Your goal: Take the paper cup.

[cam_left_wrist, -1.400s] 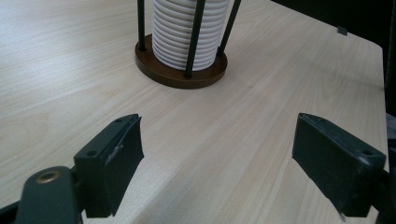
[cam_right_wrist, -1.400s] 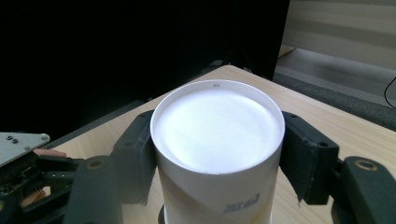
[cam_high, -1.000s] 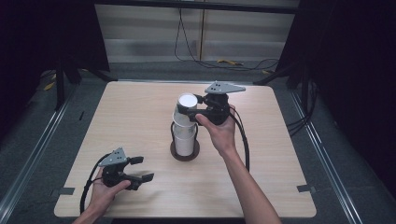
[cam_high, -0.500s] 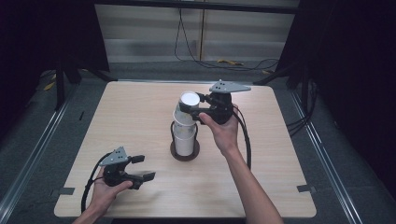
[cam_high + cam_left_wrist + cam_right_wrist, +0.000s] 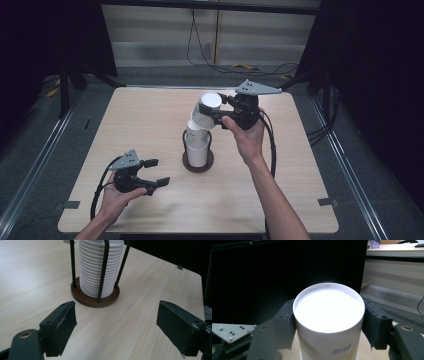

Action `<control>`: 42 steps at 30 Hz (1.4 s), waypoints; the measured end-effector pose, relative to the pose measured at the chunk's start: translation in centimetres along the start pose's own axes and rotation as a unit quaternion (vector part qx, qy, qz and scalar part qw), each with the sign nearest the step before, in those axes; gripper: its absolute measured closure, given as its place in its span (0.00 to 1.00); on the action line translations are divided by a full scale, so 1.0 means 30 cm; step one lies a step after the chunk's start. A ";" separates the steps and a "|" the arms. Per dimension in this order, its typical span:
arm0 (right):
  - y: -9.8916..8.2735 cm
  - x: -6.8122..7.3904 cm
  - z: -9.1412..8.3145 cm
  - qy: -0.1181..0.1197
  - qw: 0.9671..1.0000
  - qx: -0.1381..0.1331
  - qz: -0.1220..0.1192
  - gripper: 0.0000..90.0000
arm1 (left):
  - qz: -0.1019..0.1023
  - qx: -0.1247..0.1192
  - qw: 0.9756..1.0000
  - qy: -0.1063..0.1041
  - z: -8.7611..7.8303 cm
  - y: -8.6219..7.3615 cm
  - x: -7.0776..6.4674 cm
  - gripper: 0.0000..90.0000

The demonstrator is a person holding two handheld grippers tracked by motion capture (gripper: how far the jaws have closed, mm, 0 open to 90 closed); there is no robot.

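Dark curtains and a grey floor surrounded the pale wooden table (image 5: 150,125) I was watching from the high view. On it I counted one cup holder (image 5: 198,161), a round brown base with thin black rods, standing near the middle with a stack of white cups (image 5: 197,147) nested inside. My right gripper (image 5: 214,116) was above and just to the right of the stack, its jaws pinching one white cup (image 5: 205,111) that was tilted and raised off the top of the pile. My left gripper (image 5: 154,172) rested in my hand at the near left of the table, jaws spread, well apart from the holder. Two cables trailed, one from each gripper.

From the left gripper view I could see what the high view blurred: the ribbed rims of the stacked cups, too many to count surely, and three rods rising from the brown base. Both black jaws stood wide apart with bare wood between them.

From the right gripper view I saw the lifted cup's flat bottom facing me, clamped between the two pads, with faint blue print low on its wall that I couldn't read.
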State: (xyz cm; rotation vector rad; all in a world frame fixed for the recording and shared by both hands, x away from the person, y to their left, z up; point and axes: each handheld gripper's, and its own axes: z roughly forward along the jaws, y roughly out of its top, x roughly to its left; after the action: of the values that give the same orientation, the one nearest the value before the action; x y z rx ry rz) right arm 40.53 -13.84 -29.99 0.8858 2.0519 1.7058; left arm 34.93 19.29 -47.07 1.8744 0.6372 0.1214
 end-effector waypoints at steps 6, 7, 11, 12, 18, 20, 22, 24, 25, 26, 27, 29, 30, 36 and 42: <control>-0.006 -0.009 -0.055 -0.006 1.000 0.003 0.002 0.39 | 0.003 -0.010 1.000 -0.010 0.018 0.034 -0.006 0.18; -0.013 -0.010 -0.072 -0.005 1.000 0.003 0.006 0.39 | 0.004 -0.012 1.000 -0.011 0.021 0.042 -0.008 0.18; -0.029 -0.012 -0.109 -0.009 1.000 0.007 0.008 0.40 | 0.006 -0.015 1.000 -0.018 0.036 0.061 -0.017 0.18; -0.034 -0.011 -0.118 -0.010 1.000 0.010 0.009 0.40 | 0.007 -0.014 1.000 -0.020 0.042 0.066 -0.021 0.18; -0.085 -0.009 -0.156 -0.005 1.000 0.017 0.018 0.40 | 0.015 -0.019 0.999 -0.033 0.071 0.099 -0.040 0.18; -0.104 -0.008 -0.160 -0.001 1.000 0.022 0.023 0.40 | 0.016 -0.020 0.999 -0.036 0.080 0.108 -0.044 0.18; -0.122 -0.005 -0.161 0.003 0.999 0.026 0.024 0.40 | 0.018 -0.020 0.999 -0.038 0.088 0.113 -0.052 0.18; -0.140 -0.003 -0.162 0.005 0.999 0.027 0.028 0.40 | 0.022 -0.017 0.999 -0.039 0.095 0.118 -0.057 0.18; -0.149 -0.003 -0.162 0.008 0.999 0.028 0.029 0.40 | 0.022 -0.015 0.999 -0.039 0.098 0.121 -0.060 0.18; -0.157 -0.002 -0.162 0.009 0.999 0.030 0.031 0.40 | 0.026 -0.014 0.999 -0.040 0.101 0.125 -0.062 0.18; -0.166 -0.002 -0.163 0.009 0.999 0.031 0.032 0.40 | 0.026 -0.017 0.999 -0.041 0.103 0.128 -0.064 0.18; -0.183 0.002 -0.164 0.015 0.999 0.032 0.036 0.40 | 0.027 -0.019 0.999 -0.042 0.105 0.136 -0.068 0.18; -0.192 0.004 -0.164 0.017 0.999 0.034 0.036 0.40 | 0.028 -0.021 0.998 -0.043 0.108 0.140 -0.071 0.18; -0.250 0.016 -0.163 0.026 0.998 0.046 0.044 0.40 | 0.037 -0.022 0.998 -0.053 0.124 0.158 -0.090 0.18; -0.296 0.019 -0.161 0.032 0.997 0.052 0.053 0.40 | 0.038 -0.020 0.997 -0.061 0.147 0.167 -0.101 0.18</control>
State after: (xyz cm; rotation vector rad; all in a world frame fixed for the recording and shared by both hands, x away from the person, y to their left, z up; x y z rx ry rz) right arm 34.93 -17.94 -37.36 1.0020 2.1899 1.7140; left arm 35.85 12.84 -43.69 1.8530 0.4763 0.0683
